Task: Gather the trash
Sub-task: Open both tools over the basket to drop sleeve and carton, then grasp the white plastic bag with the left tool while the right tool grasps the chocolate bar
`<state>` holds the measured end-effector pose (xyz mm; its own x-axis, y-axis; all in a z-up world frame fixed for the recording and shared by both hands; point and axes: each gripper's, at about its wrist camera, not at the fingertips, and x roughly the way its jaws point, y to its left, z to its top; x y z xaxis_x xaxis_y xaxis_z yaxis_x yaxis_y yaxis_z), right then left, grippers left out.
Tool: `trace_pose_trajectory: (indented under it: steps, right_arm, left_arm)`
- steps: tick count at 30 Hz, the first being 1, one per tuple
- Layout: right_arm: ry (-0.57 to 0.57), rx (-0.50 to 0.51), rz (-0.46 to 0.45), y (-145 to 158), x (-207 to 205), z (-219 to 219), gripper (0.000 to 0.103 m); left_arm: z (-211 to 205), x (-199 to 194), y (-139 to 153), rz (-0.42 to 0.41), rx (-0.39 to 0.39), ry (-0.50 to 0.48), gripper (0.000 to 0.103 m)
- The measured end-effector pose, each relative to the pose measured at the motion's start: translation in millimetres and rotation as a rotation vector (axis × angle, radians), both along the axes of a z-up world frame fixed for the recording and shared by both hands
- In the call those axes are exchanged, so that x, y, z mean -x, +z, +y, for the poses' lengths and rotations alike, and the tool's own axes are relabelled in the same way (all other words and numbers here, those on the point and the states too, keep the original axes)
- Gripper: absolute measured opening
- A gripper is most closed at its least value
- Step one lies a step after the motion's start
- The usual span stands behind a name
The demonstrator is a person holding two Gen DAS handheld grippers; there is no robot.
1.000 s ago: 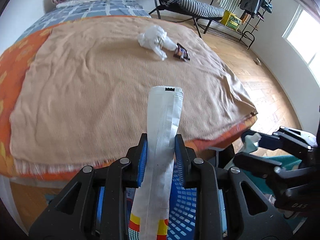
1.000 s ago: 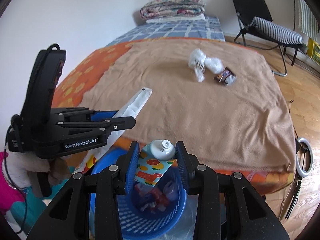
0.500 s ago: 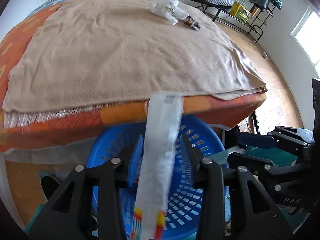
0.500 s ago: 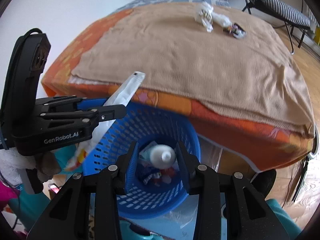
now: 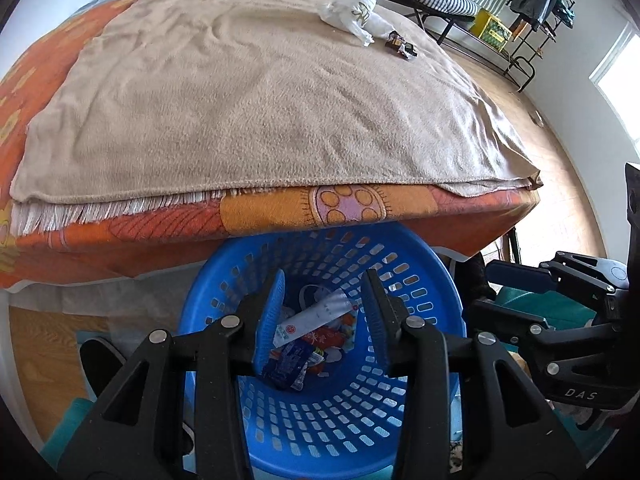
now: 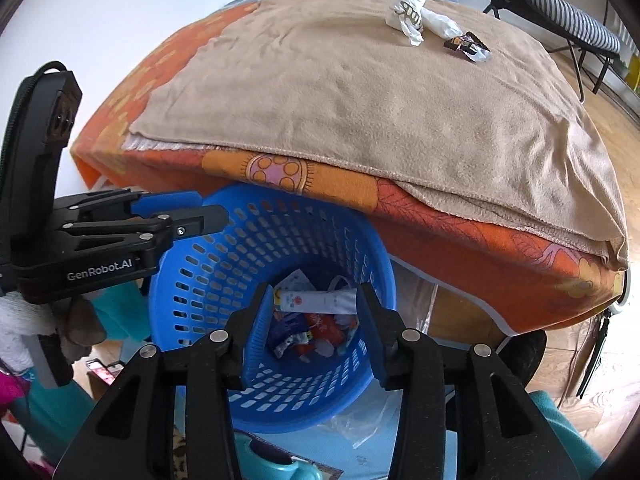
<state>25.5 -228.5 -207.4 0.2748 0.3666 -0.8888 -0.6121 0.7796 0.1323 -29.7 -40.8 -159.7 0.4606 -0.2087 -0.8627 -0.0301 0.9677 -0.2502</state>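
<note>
Both grippers had lowered over the blue basket [image 5: 420,264] and dropped their items; we held the left gripper [image 5: 322,312] and right gripper [image 6: 308,320] partly open, empty. Remaining white bag [image 5: 352,12] and wrapper [image 5: 401,45] lay far across the bed [image 5: 120,240]; overreaching risked tipping the basket.

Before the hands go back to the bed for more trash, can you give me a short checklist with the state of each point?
1. Left gripper empty, jaws apart: ok.
2. Right gripper empty; its jaws have just been opening, nothing between them: ok.
3. Long white wrapper lies inside the blue perforated plastic basket: ok.
4. Basket upright beside the bed: ok.
5. Bed cleared: not ok; crumpled white plastic bag and small dark snack wrapper remain on the tan blanket.
6. Trash on the floor: cannot tell.
</note>
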Motion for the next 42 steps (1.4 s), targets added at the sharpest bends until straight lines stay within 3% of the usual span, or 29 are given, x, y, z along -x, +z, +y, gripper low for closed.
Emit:
trace_pose_trajectory:
  steps: [9,13,21,26,35,42]
  right_arm:
    - [-0.007,0.042,-0.022,1.8,-1.6,1.8,0.043]
    - [-0.01,0.051,-0.019,2.5,-4.2,1.7,0.058]
    - [-0.026,0.038,-0.05,15.6,-15.9,-6.0,0.058]
    - [-0.045,0.047,-0.012,15.1,-32.3,-14.1,0.058]
    - [-0.103,0.02,0.01,23.7,-66.9,-31.4,0.058]
    - [-0.164,0.001,-0.088,51.5,-101.5,-40.6,0.058]
  left_arm:
    - [-3.4,-0.8,4.4,-0.019,-0.021,-0.008,0.04]
    - [-4.1,-0.9,6.1,-0.025,-0.03,-0.012,0.04]
    - [-6.2,-2.9,12.3,-0.047,-0.04,-0.028,0.04]
    - [-8.1,-10.0,14.9,-0.043,-0.034,-0.036,0.04]
    - [-9.5,-43.7,30.3,-0.058,-0.007,-0.037,0.04]
    - [-8.2,-91.0,48.7,-0.067,0.034,-0.032,0.041]
